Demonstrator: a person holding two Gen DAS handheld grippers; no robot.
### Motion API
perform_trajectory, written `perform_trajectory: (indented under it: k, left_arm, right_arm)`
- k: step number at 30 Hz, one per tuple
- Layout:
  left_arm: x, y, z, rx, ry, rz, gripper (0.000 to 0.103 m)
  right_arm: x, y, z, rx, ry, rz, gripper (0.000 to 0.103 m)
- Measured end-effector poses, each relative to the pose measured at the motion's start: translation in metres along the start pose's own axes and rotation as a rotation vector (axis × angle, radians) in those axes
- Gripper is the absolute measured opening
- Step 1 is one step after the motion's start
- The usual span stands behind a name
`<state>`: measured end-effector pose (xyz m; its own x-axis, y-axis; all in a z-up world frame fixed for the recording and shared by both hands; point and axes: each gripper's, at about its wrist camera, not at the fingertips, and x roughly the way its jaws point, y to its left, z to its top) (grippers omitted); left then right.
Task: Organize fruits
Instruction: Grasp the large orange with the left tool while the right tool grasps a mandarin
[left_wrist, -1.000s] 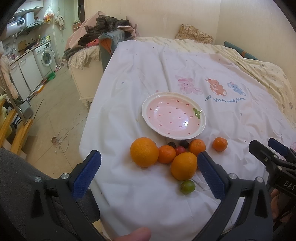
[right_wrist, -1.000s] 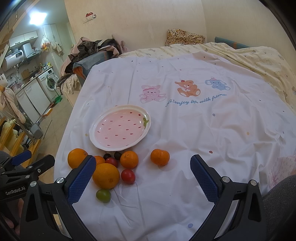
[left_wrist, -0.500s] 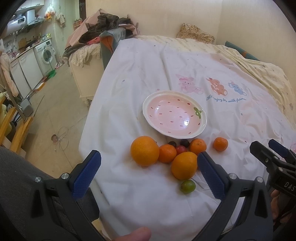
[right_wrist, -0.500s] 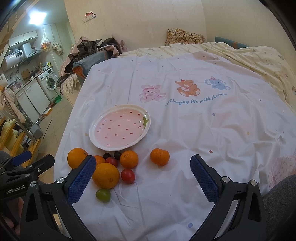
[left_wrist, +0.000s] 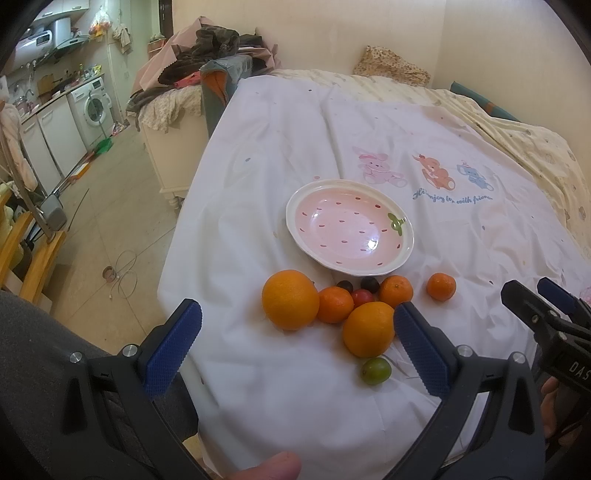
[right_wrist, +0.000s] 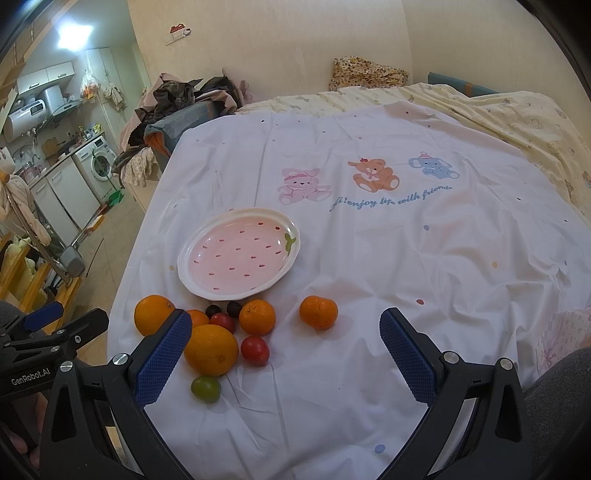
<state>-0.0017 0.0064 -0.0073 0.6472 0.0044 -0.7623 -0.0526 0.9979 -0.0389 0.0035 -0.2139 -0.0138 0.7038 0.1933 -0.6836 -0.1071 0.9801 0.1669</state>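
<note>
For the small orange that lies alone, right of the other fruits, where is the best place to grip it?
Probably grip the lone mandarin across its widest middle, coming from above with the open right gripper. It is round, and bare sheet surrounds it, so both fingers have room.

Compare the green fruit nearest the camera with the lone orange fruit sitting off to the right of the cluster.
The green fruit is much smaller than the lone orange fruit. It is green with a reddish tinge, the other plain orange. It lies close by the big orange; the lone one sits apart. Both rest on the white sheet, outside the strawberry plate.
</note>
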Motion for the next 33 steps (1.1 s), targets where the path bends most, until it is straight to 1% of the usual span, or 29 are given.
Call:
perform_trajectory:
  k: [4,7,10,13,15,16,18,21,22,23,25,29,31,32,33]
  left_arm:
    - [0.000,0.000,0.001,-0.002,0.001,0.004,0.102]
    - [0.002,0.001,0.000,-0.005,0.022,0.024,0.102]
    - [0.011,0.004,0.006,-0.004,0.093,0.023,0.102]
    - [0.019,0.007,0.018,-0.008,0.152,0.043,0.102]
    - [0.026,0.010,0.029,-0.024,0.192,0.052,0.102]
    - [0.033,0.013,0.036,-0.035,0.225,0.055,0.102]
    - [0.043,0.017,0.045,-0.056,0.273,0.049,0.102]
    - [0.062,0.026,0.054,-0.099,0.359,0.047,0.102]
    - [0.066,0.027,0.055,-0.102,0.375,0.049,0.102]
    - [0.073,0.030,0.055,-0.114,0.408,0.044,0.102]
    - [0.083,0.033,0.053,-0.136,0.451,0.042,0.102]
    - [0.106,0.033,0.044,-0.173,0.540,0.026,0.102]
    - [0.115,0.032,0.041,-0.191,0.568,0.017,0.102]
    - [0.119,0.032,0.040,-0.203,0.576,0.011,0.101]
    - [0.123,0.033,0.038,-0.218,0.588,0.002,0.098]
  right_arm:
    - [0.001,0.000,-0.001,0.001,0.001,-0.002,0.103]
    - [0.002,-0.005,-0.002,0.024,0.010,0.003,0.103]
    - [-0.002,-0.017,0.007,0.041,0.039,0.007,0.103]
    - [0.003,-0.026,0.015,0.053,0.080,0.026,0.103]
    - [0.010,-0.034,0.023,0.072,0.118,0.046,0.103]
    - [0.016,-0.040,0.029,0.079,0.141,0.049,0.103]
    - [0.027,-0.048,0.036,0.086,0.183,0.036,0.103]
    - [0.049,-0.059,0.045,0.075,0.273,0.021,0.103]
    - [0.056,-0.062,0.047,0.070,0.299,0.016,0.103]
    - [0.064,-0.066,0.048,0.067,0.326,0.014,0.103]
    - [0.076,-0.072,0.050,0.072,0.360,0.015,0.103]
    - [0.092,-0.081,0.049,0.096,0.390,0.006,0.103]
    - [0.098,-0.085,0.046,0.118,0.403,0.011,0.103]
    - [0.100,-0.085,0.044,0.129,0.413,0.015,0.103]
    - [0.102,-0.085,0.043,0.135,0.419,0.018,0.103]
